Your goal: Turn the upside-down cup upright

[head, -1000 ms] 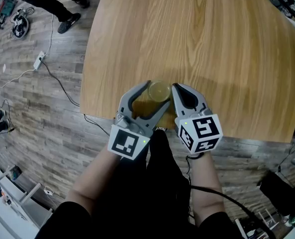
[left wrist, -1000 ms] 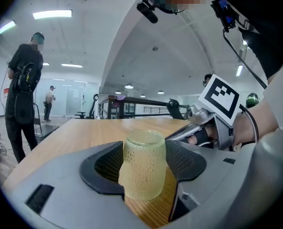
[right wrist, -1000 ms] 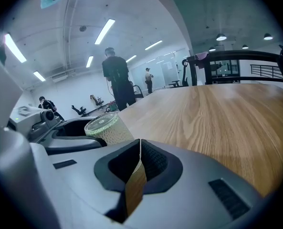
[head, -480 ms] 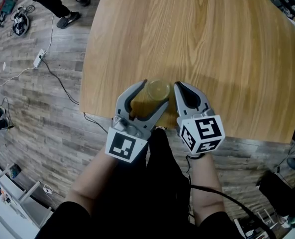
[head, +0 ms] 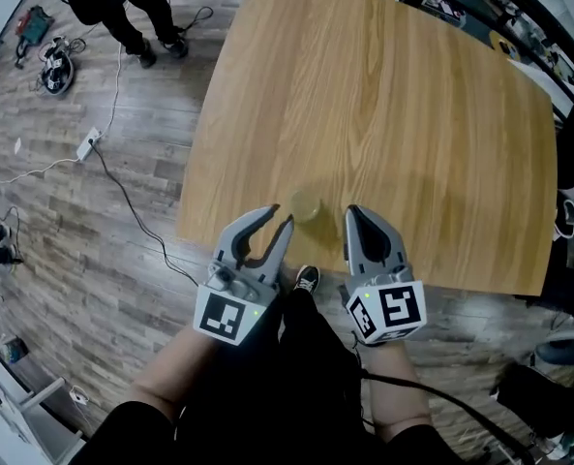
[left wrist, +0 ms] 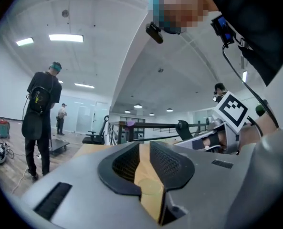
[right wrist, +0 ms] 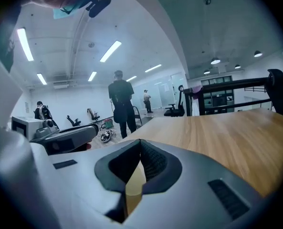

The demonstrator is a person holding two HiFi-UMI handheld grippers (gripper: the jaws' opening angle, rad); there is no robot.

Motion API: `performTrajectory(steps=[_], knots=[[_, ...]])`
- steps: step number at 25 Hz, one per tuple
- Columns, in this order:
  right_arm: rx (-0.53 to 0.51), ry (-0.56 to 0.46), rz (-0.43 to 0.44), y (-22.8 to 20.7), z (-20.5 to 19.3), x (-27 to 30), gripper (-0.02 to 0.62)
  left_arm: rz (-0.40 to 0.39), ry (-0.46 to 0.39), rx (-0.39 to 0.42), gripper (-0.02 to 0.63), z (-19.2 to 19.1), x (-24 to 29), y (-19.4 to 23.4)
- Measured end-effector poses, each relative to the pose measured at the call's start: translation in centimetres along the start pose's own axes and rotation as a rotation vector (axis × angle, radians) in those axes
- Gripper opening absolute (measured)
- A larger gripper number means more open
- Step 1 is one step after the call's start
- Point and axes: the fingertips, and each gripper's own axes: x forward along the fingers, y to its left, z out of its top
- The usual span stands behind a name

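The cup point(head: 306, 204) is left on the table point(head: 412, 114) near its front edge, no longer enclosed by the left gripper point(head: 278, 221), whose jaws are closing on nothing. The right gripper point(head: 353, 213) is kept pressed together; both are drawn back.

bench point(head: 393, 105): light wood-grain top, rounded corners, standing on plank floor point(head: 74, 211). on it: one translucent yellowish cup point(head: 306, 204), near the front edge.

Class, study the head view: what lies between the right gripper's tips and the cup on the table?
Nothing but bare wooden table: in the head view, only wood shows between the right gripper and the cup.
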Motion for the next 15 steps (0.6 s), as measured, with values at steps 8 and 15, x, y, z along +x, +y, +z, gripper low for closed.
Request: performTrajectory(steps=[8,15], knots=[[-0.022,-0.114,0.03,6.8,5.6,-6.6,0.015,0.067,0.047,-0.052,0.008,6.4,-4.6,-3.6],[-0.088,-0.122,0.044,9.5,8.2,-10.1,0.014,0.107,0.055,-0.022,0.008,9.4,-6.9,-6.8]])
